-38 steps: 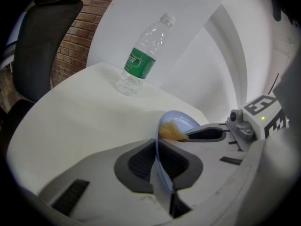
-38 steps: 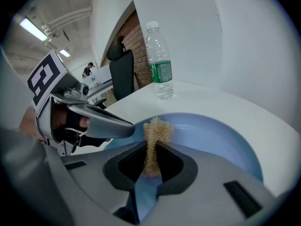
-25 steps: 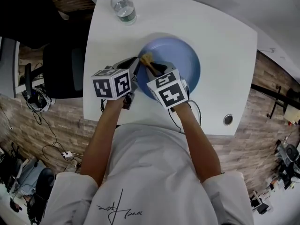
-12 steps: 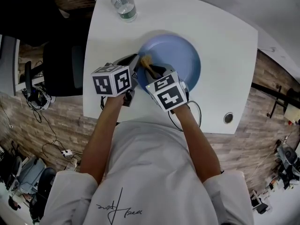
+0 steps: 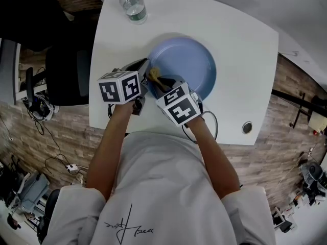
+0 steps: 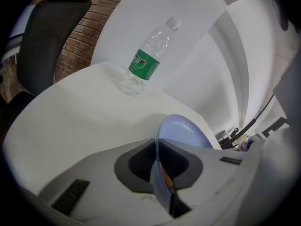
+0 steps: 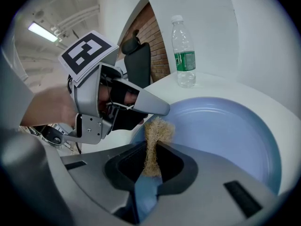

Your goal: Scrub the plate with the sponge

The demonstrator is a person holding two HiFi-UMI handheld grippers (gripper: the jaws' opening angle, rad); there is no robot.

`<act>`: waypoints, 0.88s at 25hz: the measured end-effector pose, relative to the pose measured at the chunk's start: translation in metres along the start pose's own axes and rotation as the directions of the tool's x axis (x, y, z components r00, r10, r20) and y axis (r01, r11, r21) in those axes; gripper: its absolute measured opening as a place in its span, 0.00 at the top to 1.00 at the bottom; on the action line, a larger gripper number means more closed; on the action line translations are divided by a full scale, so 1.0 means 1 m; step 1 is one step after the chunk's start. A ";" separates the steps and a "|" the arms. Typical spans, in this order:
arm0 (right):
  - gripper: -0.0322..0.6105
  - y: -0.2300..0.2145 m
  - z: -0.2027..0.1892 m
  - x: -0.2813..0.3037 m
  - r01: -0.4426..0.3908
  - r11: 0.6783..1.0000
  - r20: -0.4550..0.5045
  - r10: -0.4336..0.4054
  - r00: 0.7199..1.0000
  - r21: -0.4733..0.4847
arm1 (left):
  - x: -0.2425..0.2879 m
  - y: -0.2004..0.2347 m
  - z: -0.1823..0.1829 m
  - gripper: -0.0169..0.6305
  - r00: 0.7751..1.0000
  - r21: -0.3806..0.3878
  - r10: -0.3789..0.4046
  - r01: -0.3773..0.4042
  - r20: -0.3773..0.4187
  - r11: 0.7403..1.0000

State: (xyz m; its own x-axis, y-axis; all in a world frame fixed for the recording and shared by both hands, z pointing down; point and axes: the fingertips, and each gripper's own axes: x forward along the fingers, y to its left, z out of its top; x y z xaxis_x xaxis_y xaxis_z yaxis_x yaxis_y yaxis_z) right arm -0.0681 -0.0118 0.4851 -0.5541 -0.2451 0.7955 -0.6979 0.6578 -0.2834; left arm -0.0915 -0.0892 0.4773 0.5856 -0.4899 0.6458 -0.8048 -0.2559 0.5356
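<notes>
A pale blue plate [image 5: 186,65] lies on the white table [image 5: 240,50]. My left gripper [image 5: 144,69] is shut on the plate's left rim; in the left gripper view the rim [image 6: 181,131] runs edge-on between the pads of that gripper [image 6: 157,166]. My right gripper [image 5: 159,81] is shut on a tan fibrous sponge [image 5: 153,75] with a blue backing, over the plate's near-left part. In the right gripper view the sponge [image 7: 154,135] sticks up from the closed right gripper [image 7: 150,166], close to the left gripper's fingertips [image 7: 155,108] and the plate [image 7: 225,131].
A clear water bottle [image 5: 132,6] with a green label stands at the table's far left; the bottle [image 6: 148,60] also shows upright in the left gripper view. A black office chair [image 5: 64,70] is left of the table. A round port [image 5: 247,128] sits near the table's front right edge.
My right gripper has slid the sponge across the plate toward its near-left rim, closer to the left gripper. The left gripper has stayed on the rim.
</notes>
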 end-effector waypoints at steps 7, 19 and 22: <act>0.86 0.009 -0.010 -0.004 -0.035 0.999 -0.035 0.034 0.999 -0.040 | -0.001 -0.001 -0.001 0.96 1.000 0.006 0.012 -0.012 0.001 1.000; 0.86 0.016 -0.024 -0.010 -0.117 0.992 -0.087 0.112 0.990 -0.051 | -0.001 -0.001 0.002 0.96 1.000 -0.013 0.001 -0.001 0.011 1.000; 0.86 0.016 -0.027 -0.011 -0.129 0.990 -0.100 0.124 0.987 -0.050 | 0.000 0.000 0.003 0.96 1.000 -0.005 0.004 -0.003 0.015 1.000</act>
State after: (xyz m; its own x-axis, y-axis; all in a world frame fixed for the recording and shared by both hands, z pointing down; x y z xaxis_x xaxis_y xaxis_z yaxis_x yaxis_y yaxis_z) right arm -0.0609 0.0202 0.4862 -0.5883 -0.0895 0.8037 -0.5968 0.7187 -0.3568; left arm -0.0917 -0.0916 0.4762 0.5812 -0.5031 0.6396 -0.8063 -0.2497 0.5363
